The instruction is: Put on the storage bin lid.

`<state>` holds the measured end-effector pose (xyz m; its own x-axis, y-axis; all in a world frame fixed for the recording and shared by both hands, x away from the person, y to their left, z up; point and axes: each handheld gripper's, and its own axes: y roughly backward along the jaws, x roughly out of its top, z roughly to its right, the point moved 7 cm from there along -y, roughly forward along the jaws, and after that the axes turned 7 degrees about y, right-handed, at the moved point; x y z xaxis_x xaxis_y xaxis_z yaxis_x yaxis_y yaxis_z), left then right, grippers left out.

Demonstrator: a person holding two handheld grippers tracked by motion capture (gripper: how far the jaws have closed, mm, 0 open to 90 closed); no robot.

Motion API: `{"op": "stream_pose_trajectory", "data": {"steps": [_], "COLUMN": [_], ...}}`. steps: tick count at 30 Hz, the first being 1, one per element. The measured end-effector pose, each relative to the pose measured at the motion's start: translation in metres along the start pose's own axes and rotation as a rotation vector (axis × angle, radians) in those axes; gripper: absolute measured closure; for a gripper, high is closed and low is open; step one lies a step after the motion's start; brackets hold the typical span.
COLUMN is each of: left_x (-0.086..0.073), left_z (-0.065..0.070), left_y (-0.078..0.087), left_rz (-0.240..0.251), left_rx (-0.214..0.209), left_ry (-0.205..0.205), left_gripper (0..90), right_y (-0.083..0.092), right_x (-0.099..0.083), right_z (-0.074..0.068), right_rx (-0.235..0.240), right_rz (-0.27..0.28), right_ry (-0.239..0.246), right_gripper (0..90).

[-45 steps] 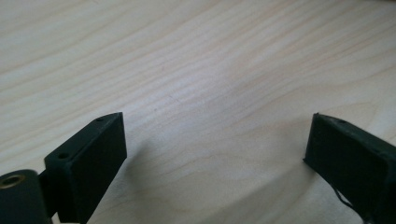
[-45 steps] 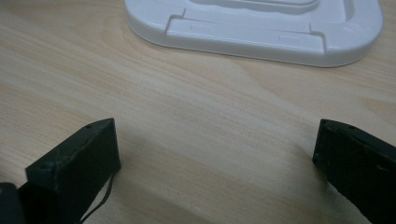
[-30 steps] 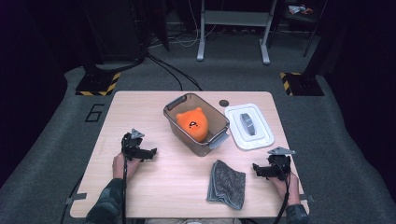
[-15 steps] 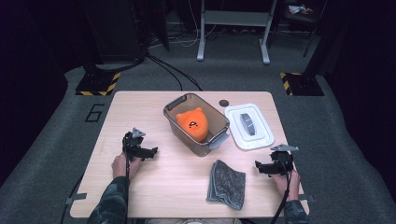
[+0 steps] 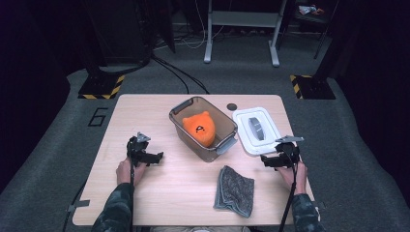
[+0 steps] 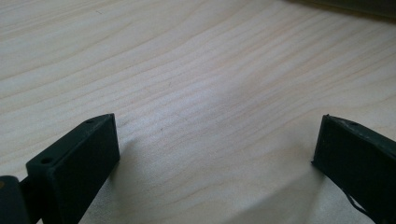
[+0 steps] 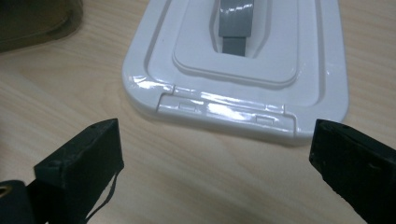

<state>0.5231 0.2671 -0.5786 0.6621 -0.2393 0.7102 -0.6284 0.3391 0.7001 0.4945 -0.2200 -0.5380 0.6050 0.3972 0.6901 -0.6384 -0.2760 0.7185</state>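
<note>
The right claw [image 5: 267, 161] rests low over the wooden counter [image 5: 145, 111], its jaws spread wide apart with nothing between them. It sits just beside the near edge of the white lid [image 5: 256, 129], which lies flat on the counter with its grey handle [image 5: 255, 128] facing up. In the right gripper view the lid [image 7: 243, 70] lies just ahead of the open jaws, apart from them, its latch edge turned toward the camera.

The left claw [image 5: 155, 157] lies on the left part of the counter, well apart from everything else. Its jaws are also wide apart, and the left gripper view shows bare wood grain [image 6: 210, 84] between them.

Between the two hands stands a clear brown bin [image 5: 202, 127], set at an angle, with an orange plush toy [image 5: 199, 128] inside it. The lid lies just right of the bin. A folded grey cloth [image 5: 234, 190] lies near the front edge of the counter, and a small dark disc [image 5: 232, 106] sits behind the lid.
</note>
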Motion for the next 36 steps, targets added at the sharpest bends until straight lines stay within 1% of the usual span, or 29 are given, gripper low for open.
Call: {"op": "stream_pose_trajectory", "data": {"steps": [1,2,3,4,6,7,8,11,13,14,15,17,20,21,23,24,25,26,27,28,30,31,33,34,35,36], "left_x": [0.0,0.0,0.0,0.0,0.0,0.0,0.0,0.0,0.0,0.0,0.0,0.0,0.0,0.0,0.0,0.0,0.0,0.0,0.0,0.0,0.0,0.0,0.0,0.0,0.0,0.0], "left_z": [0.0,0.0,0.0,0.0,0.0,0.0,0.0,0.0,0.0,0.0,0.0,0.0,0.0,0.0,0.0,0.0,0.0,0.0,0.0,0.0,0.0,0.0,0.0,0.0,0.0,0.0], "left_y": [0.0,0.0,0.0,0.0,0.0,0.0,0.0,0.0,0.0,0.0,0.0,0.0,0.0,0.0,0.0,0.0,0.0,0.0,0.0,0.0,0.0,0.0,0.0,0.0,0.0,0.0], "left_rz": [0.0,-0.003,0.0,0.0,-0.002,0.0,0.0,0.0,0.0,0.0,0.0,-0.003,-0.001,-0.001,0.0,0.0,0.0,0.0,0.0,0.0,0.0,0.001,-0.002,-0.002,-0.001,0.003], "left_rx": [0.0,0.002,0.0,0.0,0.003,0.0,0.0,0.0,0.0,0.0,-0.001,0.002,0.0,0.0,-0.001,0.0,0.0,0.0,0.0,0.0,0.0,0.0,0.001,0.0,0.002,0.006], "left_ry": [0.0,-0.001,0.001,0.0,0.0,0.0,0.0,0.0,0.0,0.0,-0.001,0.0,-0.001,0.0,0.0,0.0,0.0,-0.001,0.0,0.0,0.0,0.0,-0.001,-0.001,0.0,-0.002], "left_gripper": [0.0,0.0,0.0,0.0,0.0,0.0,0.0,0.0,0.0,0.0,0.0,0.0,0.0,0.0,0.0,0.0,0.0,0.0,0.0,0.0,0.0,0.0,0.0,0.0,0.0,0.0], "right_y": [-0.002,-0.004,-0.006,-0.008,-0.013,-0.014,-0.017,-0.023,-0.027,-0.029,-0.03,-0.032,-0.037,-0.038,-0.042,-0.044,-0.045,-0.047,-0.048,-0.05,-0.054,-0.056,-0.06,-0.063,-0.066,-0.069], "right_x": [0.003,0.007,0.01,0.013,0.018,0.02,0.022,0.029,0.033,0.036,0.038,0.044,0.053,0.056,0.06,0.062,0.064,0.067,0.068,0.069,0.074,0.077,0.079,0.08,0.081,0.082], "right_z": [0.001,0.001,0.002,0.002,0.005,0.005,0.006,0.008,0.008,0.008,0.008,0.009,0.01,0.01,0.01,0.011,0.012,0.012,0.012,0.013,0.015,0.016,0.017,0.017,0.017,0.019], "right_rx": [-0.002,0.005,0.001,0.005,0.016,0.004,0.008,0.014,0.016,0.011,0.024,0.015,0.021,0.01,0.021,0.02,0.015,0.008,-0.001,0.008,-0.009,-0.006,-0.039,-0.04,-0.017,-0.018], "right_rz": [-0.003,-0.003,0.001,-0.005,0.0,-0.004,-0.004,-0.005,-0.012,-0.012,-0.011,-0.004,-0.016,-0.006,-0.015,-0.015,-0.017,-0.003,-0.004,-0.011,-0.004,0.003,-0.005,-0.009,-0.021,-0.028], "right_ry": [0.001,-0.001,0.002,-0.009,-0.012,-0.018,-0.011,-0.02,-0.015,-0.024,-0.018,-0.01,-0.009,0.001,-0.006,-0.007,-0.007,-0.003,0.0,0.005,-0.013,-0.016,0.0,-0.001,-0.018,-0.035], "right_gripper": [1.9,2.0,2.4,2.4,2.6,2.8,2.8,3.1,3.5,3.6,3.6,4.5,5.0,6.7,6.9,7.7,9.7,12.8,14.0,14.6,20.0,20.8,25.2,26.3,28.4,31.8]}}
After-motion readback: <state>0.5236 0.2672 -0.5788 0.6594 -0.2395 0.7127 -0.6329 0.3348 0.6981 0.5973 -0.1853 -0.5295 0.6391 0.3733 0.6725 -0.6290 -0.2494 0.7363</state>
